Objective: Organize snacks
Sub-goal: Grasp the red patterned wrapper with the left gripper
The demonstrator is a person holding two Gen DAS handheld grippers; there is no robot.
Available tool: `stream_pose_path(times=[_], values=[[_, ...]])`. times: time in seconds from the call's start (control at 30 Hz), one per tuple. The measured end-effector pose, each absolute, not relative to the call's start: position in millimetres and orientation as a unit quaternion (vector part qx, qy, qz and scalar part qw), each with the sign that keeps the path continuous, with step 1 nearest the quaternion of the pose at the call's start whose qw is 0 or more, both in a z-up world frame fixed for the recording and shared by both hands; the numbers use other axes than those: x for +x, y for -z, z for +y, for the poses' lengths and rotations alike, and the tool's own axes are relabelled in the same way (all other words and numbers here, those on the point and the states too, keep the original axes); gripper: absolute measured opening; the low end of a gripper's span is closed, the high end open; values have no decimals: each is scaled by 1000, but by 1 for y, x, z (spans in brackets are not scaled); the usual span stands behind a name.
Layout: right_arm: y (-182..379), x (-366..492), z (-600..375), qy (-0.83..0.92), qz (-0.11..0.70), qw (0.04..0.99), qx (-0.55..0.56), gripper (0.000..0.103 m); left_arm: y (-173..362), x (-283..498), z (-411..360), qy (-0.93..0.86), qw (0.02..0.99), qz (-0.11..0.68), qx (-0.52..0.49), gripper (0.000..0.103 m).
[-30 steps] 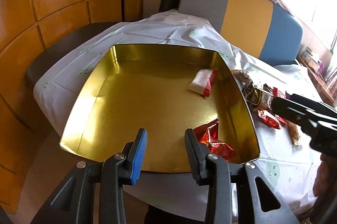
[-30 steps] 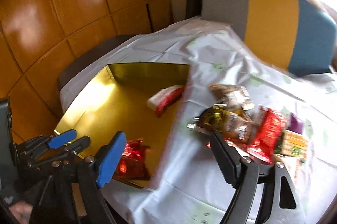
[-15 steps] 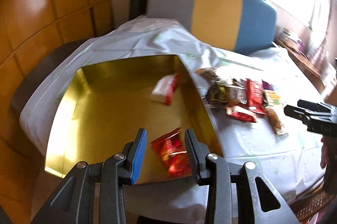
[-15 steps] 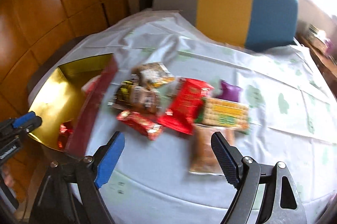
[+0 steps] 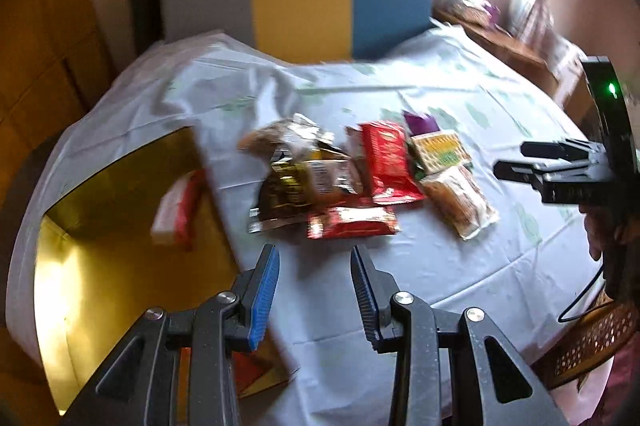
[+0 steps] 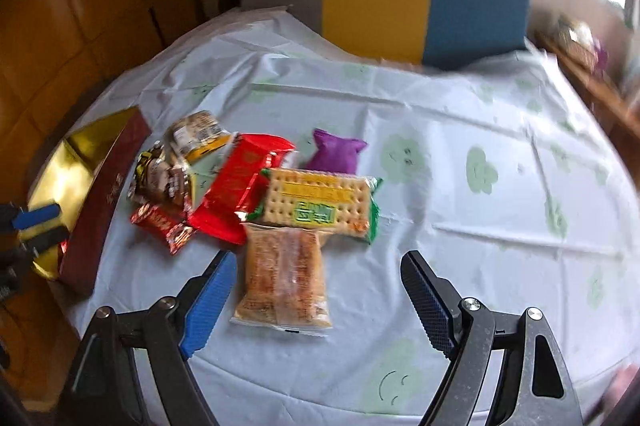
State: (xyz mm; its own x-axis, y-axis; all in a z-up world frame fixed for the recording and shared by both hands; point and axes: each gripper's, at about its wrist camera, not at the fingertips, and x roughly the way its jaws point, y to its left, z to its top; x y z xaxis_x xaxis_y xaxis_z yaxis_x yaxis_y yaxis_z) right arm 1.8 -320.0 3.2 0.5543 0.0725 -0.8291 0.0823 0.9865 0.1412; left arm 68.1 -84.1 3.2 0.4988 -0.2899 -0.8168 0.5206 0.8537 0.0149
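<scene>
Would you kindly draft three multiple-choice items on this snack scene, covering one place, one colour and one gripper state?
1. Where does the clear-wrapped brown snack lie?
A. inside the gold tin
B. on the tablecloth, nearest the right gripper
C. on the chair

2. What colour is the small packet behind the cracker pack?
A. purple
B. white
C. black

3. How does the right gripper stand?
A. shut on a packet
B. open, holding nothing
C. out of view

Answers:
1 B, it rests on the tablecloth between the open fingers in the right wrist view.
2 A, it shows plainly purple.
3 B, its fingers are wide apart and bare.
</scene>
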Motion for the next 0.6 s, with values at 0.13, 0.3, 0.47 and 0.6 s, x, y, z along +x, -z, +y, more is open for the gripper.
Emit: stream_pose_path(times=[0.13, 0.3, 0.47, 0.6], values=[[-7, 5, -332, 1, 464, 877, 123, 84, 16, 76, -111, 262, 826, 472, 162, 43], [-9, 5, -340, 0, 460, 874, 156, 85, 39, 103, -117, 255, 788, 557, 62, 44], [-14, 4, -339, -7, 454, 876, 162, 85, 53, 133, -110, 202, 764, 610, -60, 48], [-17, 3, -337, -14, 451, 878, 159, 86, 62, 145, -112, 164, 758, 625, -86, 49]])
